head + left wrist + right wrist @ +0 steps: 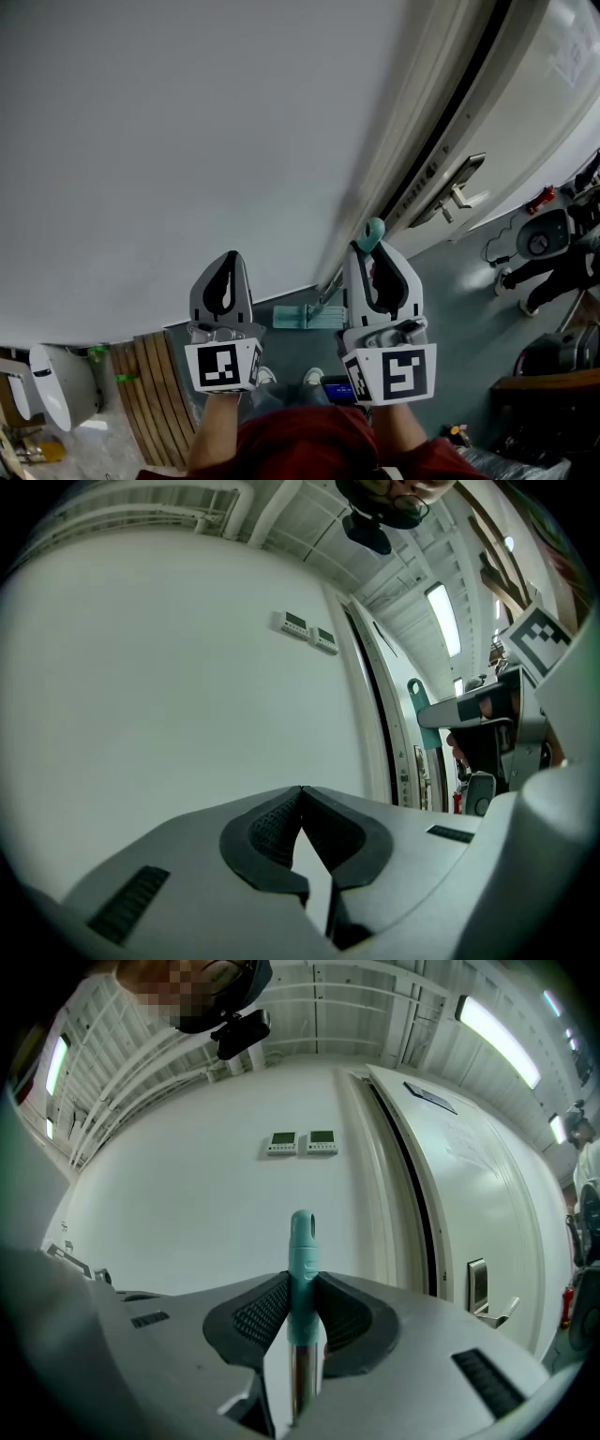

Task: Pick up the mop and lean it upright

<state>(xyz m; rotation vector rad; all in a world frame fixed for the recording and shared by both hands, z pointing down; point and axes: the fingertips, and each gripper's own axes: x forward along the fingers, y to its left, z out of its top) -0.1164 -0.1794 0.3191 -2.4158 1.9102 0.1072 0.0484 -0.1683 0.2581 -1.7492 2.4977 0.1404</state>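
Observation:
The mop stands nearly upright by the white wall. Its teal handle tip (371, 232) pokes up above my right gripper (377, 251), and its flat teal head (309, 317) lies on the floor below. In the right gripper view the teal handle (301, 1260) sits clamped between the black pads, with the metal pole (300, 1382) running down; my right gripper (300, 1286) is shut on it. My left gripper (228, 261) hangs beside it to the left, apart from the mop. Its jaws (301, 794) are shut, tips touching, with nothing between them.
A big white wall (206, 131) fills the front. A sliding door with a lever handle (457, 187) runs to the right of the mop. Wooden slats (150, 394) and a white fixture (56, 389) lie at lower left. A person (553, 267) and gear stand at far right.

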